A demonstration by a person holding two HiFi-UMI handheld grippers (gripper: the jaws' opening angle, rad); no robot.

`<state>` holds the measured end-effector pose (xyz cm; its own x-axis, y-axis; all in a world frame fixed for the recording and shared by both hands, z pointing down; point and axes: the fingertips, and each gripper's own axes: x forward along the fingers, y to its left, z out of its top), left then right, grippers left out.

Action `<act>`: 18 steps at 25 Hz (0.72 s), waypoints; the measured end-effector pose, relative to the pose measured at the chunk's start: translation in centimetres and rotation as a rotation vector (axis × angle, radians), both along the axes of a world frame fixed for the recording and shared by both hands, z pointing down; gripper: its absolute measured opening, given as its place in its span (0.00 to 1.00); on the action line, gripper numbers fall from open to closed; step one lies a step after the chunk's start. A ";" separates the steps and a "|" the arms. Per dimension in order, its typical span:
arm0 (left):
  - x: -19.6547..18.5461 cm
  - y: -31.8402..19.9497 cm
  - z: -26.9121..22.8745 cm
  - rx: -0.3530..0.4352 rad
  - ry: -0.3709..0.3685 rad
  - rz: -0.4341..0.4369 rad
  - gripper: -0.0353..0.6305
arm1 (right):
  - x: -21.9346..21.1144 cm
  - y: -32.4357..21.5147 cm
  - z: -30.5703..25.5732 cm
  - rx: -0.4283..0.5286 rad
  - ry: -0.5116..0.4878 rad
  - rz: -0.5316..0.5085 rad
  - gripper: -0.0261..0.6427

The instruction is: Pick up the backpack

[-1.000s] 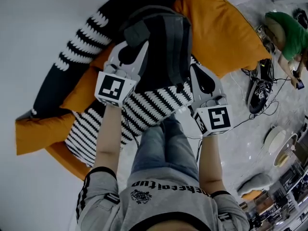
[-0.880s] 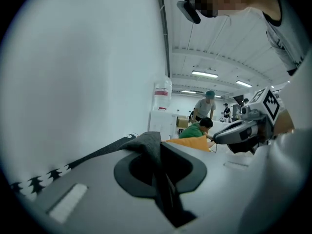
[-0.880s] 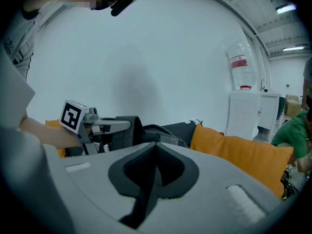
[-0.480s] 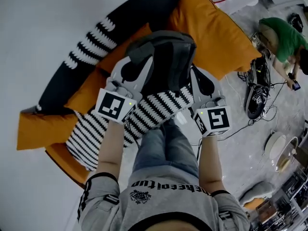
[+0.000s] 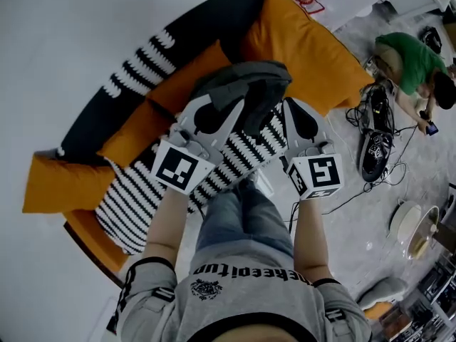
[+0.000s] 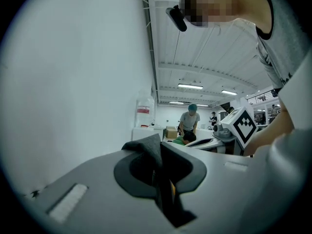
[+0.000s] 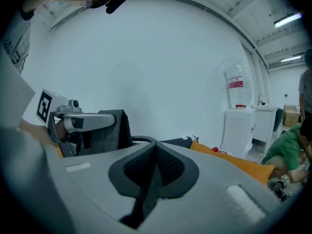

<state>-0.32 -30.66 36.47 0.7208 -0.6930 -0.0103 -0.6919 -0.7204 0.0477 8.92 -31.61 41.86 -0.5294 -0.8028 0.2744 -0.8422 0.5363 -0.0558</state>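
Most of the pick-up looks done. The pale wall [image 6: 73,82] closes off the far side behind the orange sofa [image 5: 306,45], so no room lies that way. The sofa's seat, with a black-and-white striped cushion [image 5: 142,191] across it, spreads beneath the work.

The backpack [image 5: 246,91], dark grey, hangs above that cushion between the two tools and seems clear of the seat (its underside is hidden in the head view, so I cannot say whether a trailing strap touches the cushion). The left tongs [image 6: 157,174] are pinched tight on a fold of its dark fabric, which sticks up out of the notch between the pads. The right tongs [image 7: 152,169] are likewise closed, on what looks like a thin, mesh-backed strip at the bag's right side. What is left, by my reading, is little: bring the load fully away from the sofa and hold it steady.

Open room lies toward the person's own body and to the right, over the grey floor [image 5: 356,212]. The sofa's front edge runs just beside the person's knees [image 5: 242,212]. Farther right, well apart, a person in green [image 5: 410,59] crouches by a tangle of cables [image 5: 377,137], a spot to keep the bag's swing away from.
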 end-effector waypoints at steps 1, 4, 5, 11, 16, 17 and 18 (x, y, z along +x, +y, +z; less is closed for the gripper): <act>0.1 0.3 -0.6 0.009 -0.003 -0.003 0.12 | 0.1 0.2 -0.4 0.008 -0.001 0.000 0.04; -0.3 1.2 -2.3 0.022 -0.001 -0.033 0.12 | 0.4 1.0 -1.8 0.027 -0.007 -0.001 0.04; -0.6 1.4 -2.9 0.027 0.003 -0.048 0.12 | 0.5 1.3 -2.2 0.033 -0.009 -0.002 0.04; -2.5 1.9 -5.5 0.045 -0.021 -0.136 0.12 | 0.9 1.8 -4.7 0.071 -0.025 -0.024 0.04; -4.5 2.7 -8.0 0.074 -0.025 -0.210 0.12 | 0.2 2.2 -7.3 0.116 -0.009 -0.059 0.04; -4.9 2.9 -8.5 0.080 -0.027 -0.221 0.12 | 0.0 2.4 -7.8 0.124 -0.008 -0.065 0.04; -5.2 3.1 -9.0 0.086 -0.029 -0.231 0.12 | -0.2 2.5 -8.3 0.130 -0.006 -0.071 0.04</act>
<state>-5.47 -27.59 27.49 0.5442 -0.8369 -0.0582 -0.8389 -0.5435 -0.0289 8.72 -29.11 33.55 -0.5871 -0.7921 0.1670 -0.8019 0.5973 0.0135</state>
